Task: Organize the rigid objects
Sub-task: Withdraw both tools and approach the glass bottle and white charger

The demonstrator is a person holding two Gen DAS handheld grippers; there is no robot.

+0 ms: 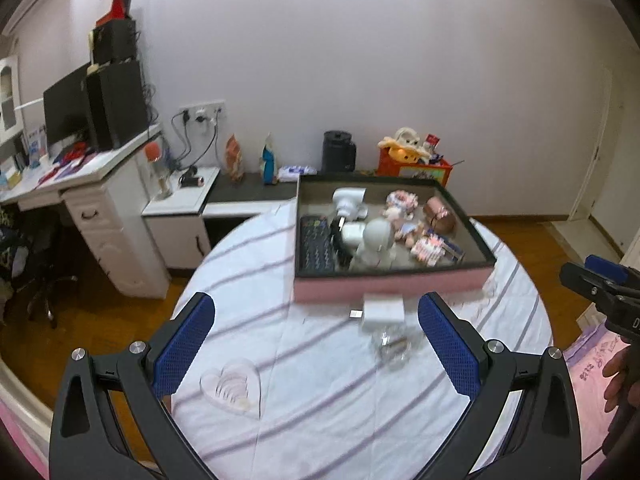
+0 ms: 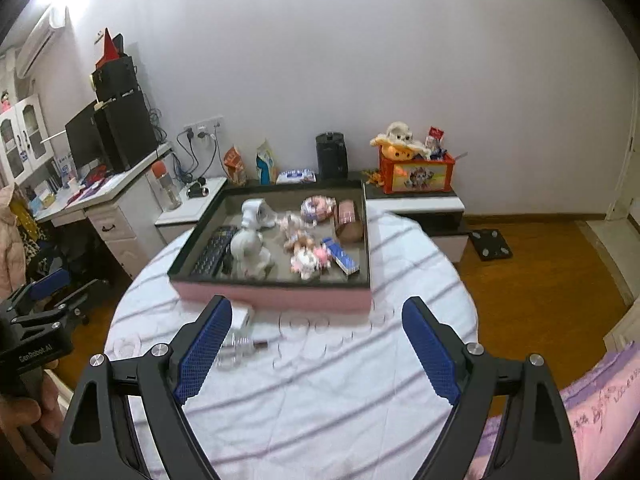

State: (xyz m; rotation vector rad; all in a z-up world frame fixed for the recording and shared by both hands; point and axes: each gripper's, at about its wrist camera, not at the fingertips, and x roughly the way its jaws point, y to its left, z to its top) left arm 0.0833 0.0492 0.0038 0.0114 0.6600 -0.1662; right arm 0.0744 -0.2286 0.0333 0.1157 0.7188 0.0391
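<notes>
Pink-sided tray (image 1: pixel 384 286) with a dark rim sits on the striped round table (image 1: pixel 320 400), packed with a black keyboard (image 1: pixel 316 244), white robot toy (image 1: pixel 374 242), small dolls (image 1: pixel 404 216) and a brown roll (image 1: pixel 440 214). Just before the tray: white charger (image 1: pixel 382 310), then a clear glass piece (image 1: pixel 394 346); a clear heart dish (image 1: pixel 232 386) lies farther off. Left gripper (image 1: pixel 316 344) and right gripper (image 2: pixel 316 350) both gape wide, empty, above the table near the tray.
</notes>
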